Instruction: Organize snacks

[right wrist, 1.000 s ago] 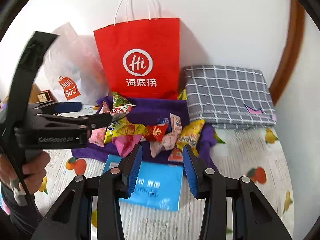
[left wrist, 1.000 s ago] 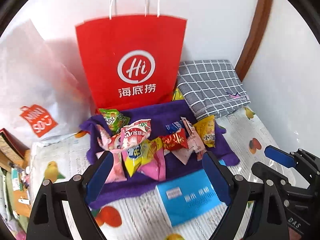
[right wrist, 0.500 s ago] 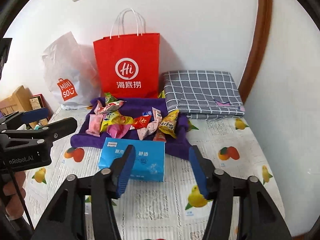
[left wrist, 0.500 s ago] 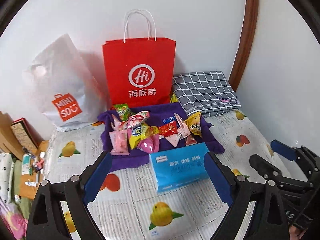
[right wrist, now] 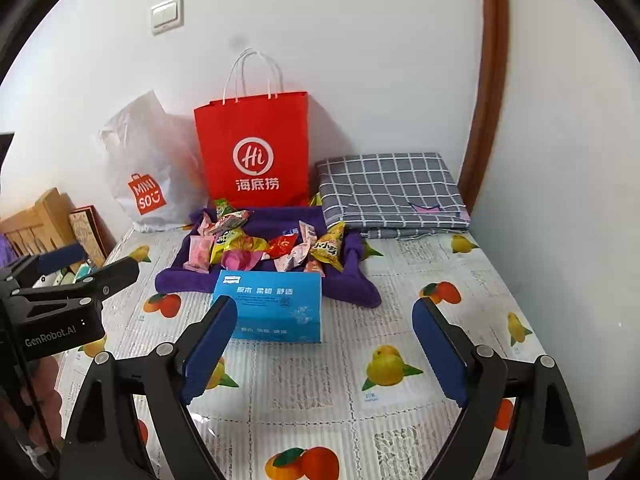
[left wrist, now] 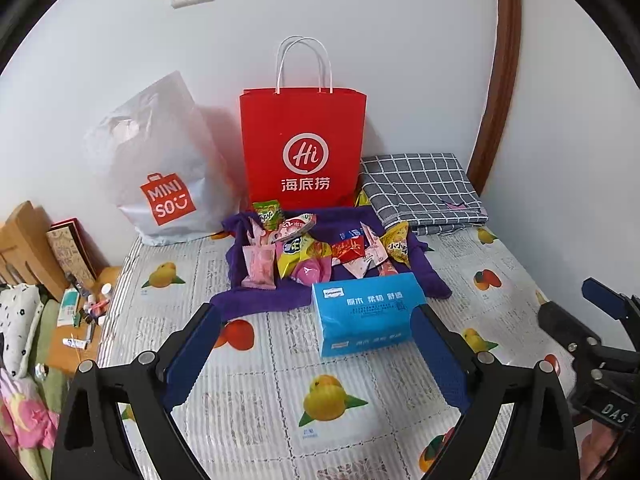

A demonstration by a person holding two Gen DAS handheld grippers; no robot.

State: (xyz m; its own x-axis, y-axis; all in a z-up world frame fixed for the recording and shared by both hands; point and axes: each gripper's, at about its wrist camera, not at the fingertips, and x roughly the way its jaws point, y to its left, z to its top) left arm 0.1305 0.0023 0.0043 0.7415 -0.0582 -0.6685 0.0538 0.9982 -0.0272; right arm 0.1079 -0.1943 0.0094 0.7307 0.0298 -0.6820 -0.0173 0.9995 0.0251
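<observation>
Several snack packets (left wrist: 316,246) lie in a loose pile on a purple cloth (left wrist: 248,298), also in the right wrist view (right wrist: 260,246). A red paper bag (left wrist: 302,140) stands upright behind them against the wall. A blue tissue pack (left wrist: 366,312) lies in front of the cloth. My left gripper (left wrist: 316,356) is open and empty, held back from the tissue pack. My right gripper (right wrist: 324,344) is open and empty, also short of the pack (right wrist: 276,306). Each gripper shows at the edge of the other's view.
A white Miniso plastic bag (left wrist: 160,168) leans left of the red bag. A folded grey checked cloth (left wrist: 420,190) lies at the back right. The fruit-print tablecloth (left wrist: 280,392) covers the table. Clutter and a wooden rack (left wrist: 24,248) sit off the left edge.
Both grippers have pulled back and up from the snack pile, so the whole table shows. The right gripper's jaws have opened wider. The snacks have not moved.
</observation>
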